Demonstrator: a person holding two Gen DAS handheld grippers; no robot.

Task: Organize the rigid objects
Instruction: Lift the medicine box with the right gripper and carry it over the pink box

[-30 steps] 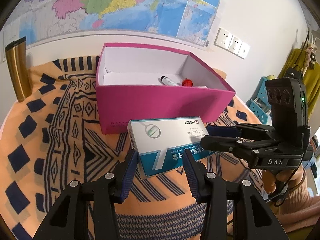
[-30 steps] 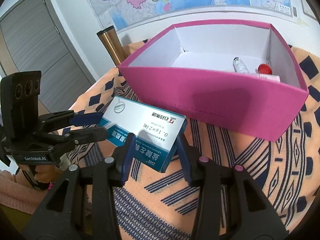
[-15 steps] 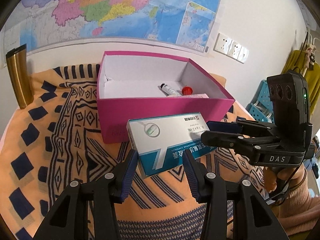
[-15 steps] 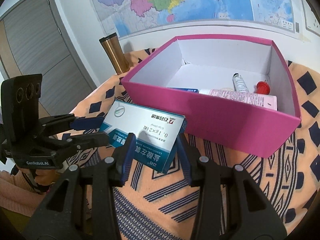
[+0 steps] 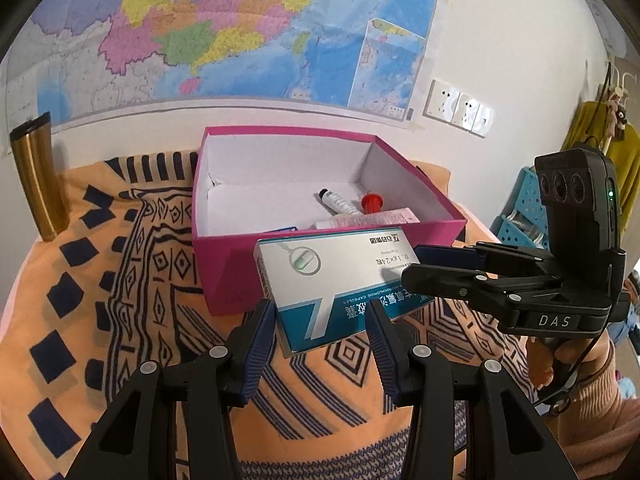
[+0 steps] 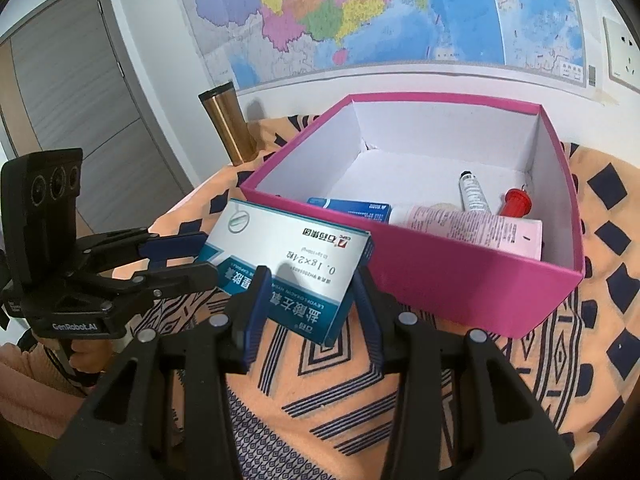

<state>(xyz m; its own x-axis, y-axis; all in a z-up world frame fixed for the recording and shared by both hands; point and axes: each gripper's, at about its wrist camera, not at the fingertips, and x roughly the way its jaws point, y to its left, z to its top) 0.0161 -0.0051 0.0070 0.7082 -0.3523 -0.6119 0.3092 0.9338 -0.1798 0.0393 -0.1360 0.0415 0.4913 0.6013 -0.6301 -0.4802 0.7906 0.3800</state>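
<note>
Right now your left gripper [image 5: 322,322] and right gripper [image 6: 306,294] both clamp the flat cardboard medicine box [image 5: 340,280], holding it tilted above the patterned cloth [image 5: 120,300], just before the pink box's [image 5: 224,264] rigid front wall.

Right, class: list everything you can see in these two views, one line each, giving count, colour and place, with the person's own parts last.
medicine carton: one, white and teal, held above the cloth before the box
box: one, pink, open, on the cloth
items in the box: grey tube, red-capped item, pink pack, blue carton
flask: one, gold, beside the wall
cloth: one, orange, navy pattern
map: one, on the wall
sockets: white, on the wall
left hand-held gripper: black, shut on the carton
right hand-held gripper: black, shut on the carton
</note>
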